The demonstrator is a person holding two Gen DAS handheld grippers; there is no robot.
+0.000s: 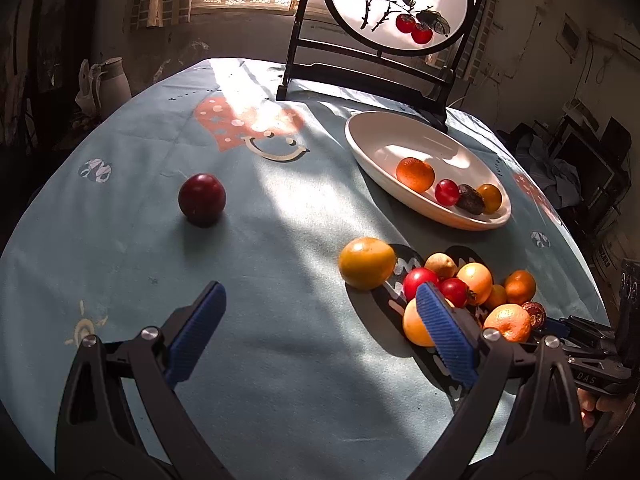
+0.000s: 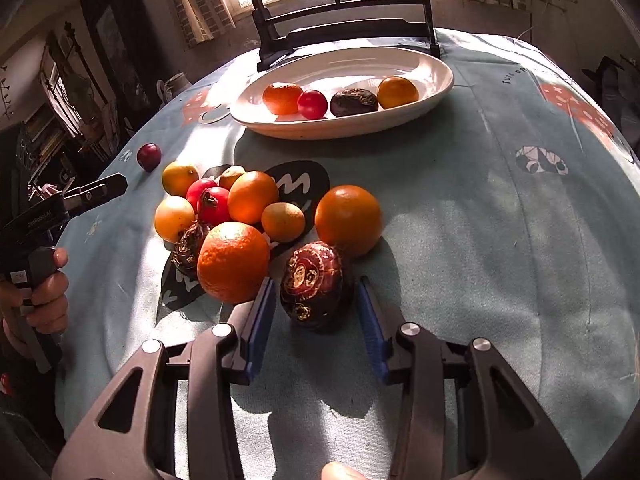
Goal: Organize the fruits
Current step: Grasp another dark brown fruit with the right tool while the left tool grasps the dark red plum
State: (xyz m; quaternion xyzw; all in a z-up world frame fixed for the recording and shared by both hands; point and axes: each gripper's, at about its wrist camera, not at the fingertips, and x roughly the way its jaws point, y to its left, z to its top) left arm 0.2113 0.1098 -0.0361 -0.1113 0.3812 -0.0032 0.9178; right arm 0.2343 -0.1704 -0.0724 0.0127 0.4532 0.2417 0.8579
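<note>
Our right gripper [image 2: 316, 312] has its jaws spread around the dark red fruit [image 2: 314, 290], pads on either side, not quite touching. Our left gripper [image 1: 320, 316] hovers, jaws wide and holding nothing. Just beyond, the fruit pile [image 2: 240, 216] crowds the bench [image 1: 280, 380]; farther back, 4 fruits sit in the white dish [image 2: 436, 76], and 1 plum [image 1: 202, 199] lies apart.
</note>
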